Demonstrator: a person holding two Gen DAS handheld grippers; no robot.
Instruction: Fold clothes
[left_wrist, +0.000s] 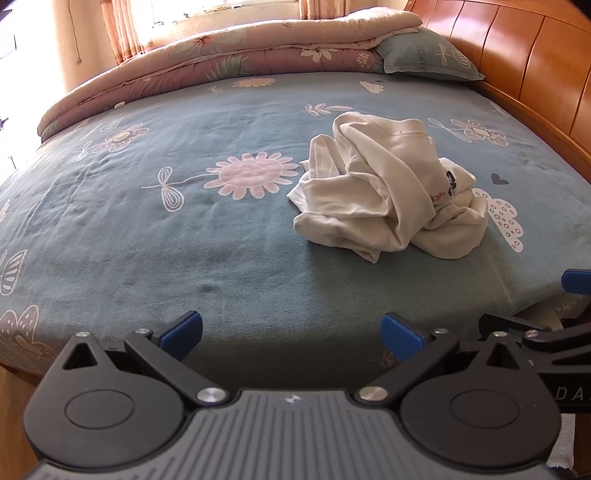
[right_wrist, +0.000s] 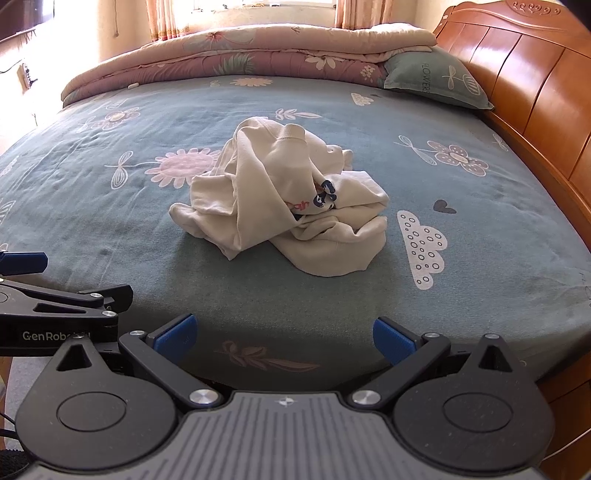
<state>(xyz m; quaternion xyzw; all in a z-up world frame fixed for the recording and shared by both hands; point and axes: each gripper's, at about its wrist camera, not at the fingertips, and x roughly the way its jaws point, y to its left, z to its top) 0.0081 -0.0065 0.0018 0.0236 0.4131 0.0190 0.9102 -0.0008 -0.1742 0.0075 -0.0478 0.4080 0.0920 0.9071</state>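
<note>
Sunlit curtains (left_wrist: 125, 26) hang behind your bed (left_wrist: 147, 229), which wears a blue-green sheet printed with pink flowers and white clouds. From your left wrist camera, a folded quilt (left_wrist: 229, 55) lies along the far edge, with a pillow (left_wrist: 424, 55) at its right end against the wooden headboard (left_wrist: 524, 62). The white garment (left_wrist: 388, 192) sits crumpled in a heap on the sheet, ahead and right of your left tongs (left_wrist: 291, 332). Those tongs are spread wide with nothing between the blue pads, hovering at the near edge of the bed, well apart from the heap. Your right tongs (left_wrist: 569, 295) poke in at the right border.

From your right wrist camera, the garment lies nearly straight ahead, a dark printed patch showing among its folds. Your right tongs (right_wrist: 284, 336) are likewise spread and empty at the near edge. Your left tongs sit just beside them at the left border.
</note>
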